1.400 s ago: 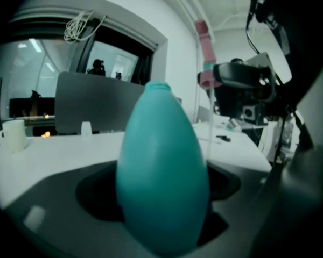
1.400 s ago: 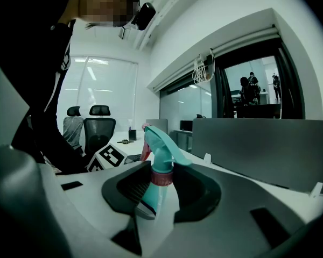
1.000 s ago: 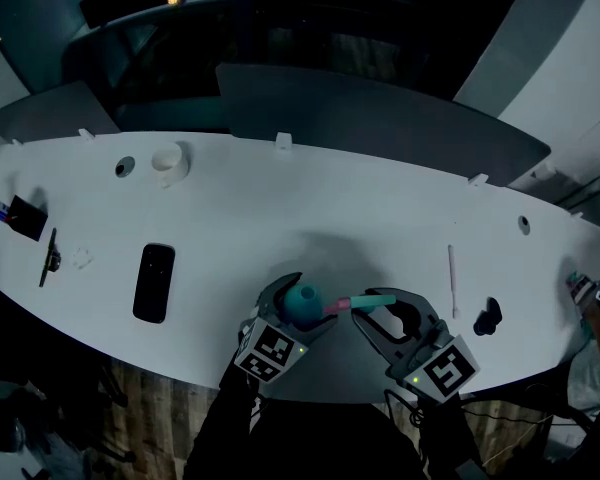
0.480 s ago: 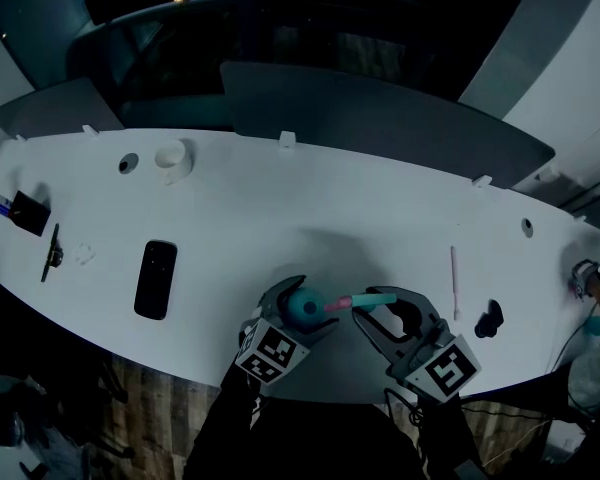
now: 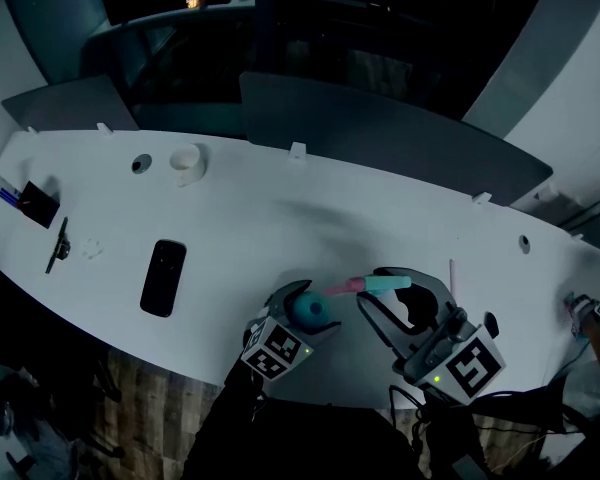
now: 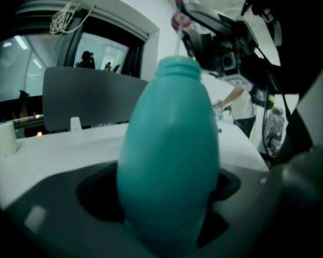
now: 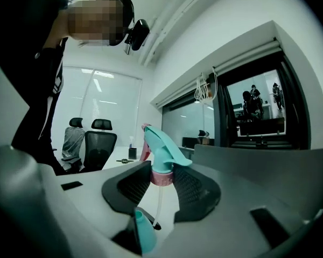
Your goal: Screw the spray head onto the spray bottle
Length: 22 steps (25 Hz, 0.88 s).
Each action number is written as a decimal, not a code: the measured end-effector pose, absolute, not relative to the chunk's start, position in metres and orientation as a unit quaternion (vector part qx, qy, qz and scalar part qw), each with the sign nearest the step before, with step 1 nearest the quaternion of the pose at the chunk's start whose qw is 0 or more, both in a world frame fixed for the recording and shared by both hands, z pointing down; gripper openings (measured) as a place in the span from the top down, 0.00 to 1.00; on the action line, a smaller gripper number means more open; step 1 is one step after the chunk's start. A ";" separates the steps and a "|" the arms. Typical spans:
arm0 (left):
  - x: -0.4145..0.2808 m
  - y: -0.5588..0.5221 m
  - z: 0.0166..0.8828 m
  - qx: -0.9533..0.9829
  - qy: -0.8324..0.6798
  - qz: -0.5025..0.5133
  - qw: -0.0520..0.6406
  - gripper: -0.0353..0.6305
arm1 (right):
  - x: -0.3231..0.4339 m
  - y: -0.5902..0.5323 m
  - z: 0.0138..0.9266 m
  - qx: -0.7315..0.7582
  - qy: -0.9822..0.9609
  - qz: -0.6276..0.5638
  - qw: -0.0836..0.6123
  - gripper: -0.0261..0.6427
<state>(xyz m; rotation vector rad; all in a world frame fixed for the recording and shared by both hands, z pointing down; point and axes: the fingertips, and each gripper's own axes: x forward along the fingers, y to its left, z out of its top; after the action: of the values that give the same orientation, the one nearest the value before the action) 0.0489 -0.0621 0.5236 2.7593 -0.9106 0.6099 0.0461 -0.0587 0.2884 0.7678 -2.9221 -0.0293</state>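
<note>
A teal spray bottle (image 5: 306, 311) stands upright near the table's front edge between the jaws of my left gripper (image 5: 308, 306), which are closing on its sides. In the left gripper view the bottle (image 6: 169, 144) fills the middle, its threaded neck open at the top. My right gripper (image 5: 392, 286) is shut on the teal spray head (image 5: 382, 284) at its pink collar (image 7: 162, 178). The head's thin dip tube (image 7: 157, 208) hangs down above the bottle's neck (image 7: 142, 231). The head sits just right of and above the bottle, apart from it.
A black phone (image 5: 163, 277) lies on the white table (image 5: 280, 218) at the left. Farther left are a pen holder (image 5: 38, 203) and a dark tool (image 5: 58, 246). A white cup (image 5: 186, 163) stands at the back, a white stick (image 5: 451, 273) and a small black object (image 5: 491, 324) at the right.
My right gripper has carried the spray head a little up and to the right, away from the bottle's top. The left gripper and bottle have stayed in place.
</note>
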 end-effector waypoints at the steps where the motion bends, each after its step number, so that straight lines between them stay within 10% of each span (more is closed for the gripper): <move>1: 0.049 -0.062 0.524 0.926 -0.304 0.204 0.087 0.31 | 0.043 -0.058 0.280 0.248 -0.967 -0.016 0.055 0.77; 22: 0.050 -0.062 0.521 0.927 -0.302 0.204 0.084 0.31 | -0.002 -0.035 0.350 0.200 -0.974 -0.018 0.105 0.77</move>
<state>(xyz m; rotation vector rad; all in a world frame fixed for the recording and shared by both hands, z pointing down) 0.0505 -0.0619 0.5209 2.7673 -0.9005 0.6097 -0.0022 -0.0347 0.3505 0.5902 -2.8706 -0.0519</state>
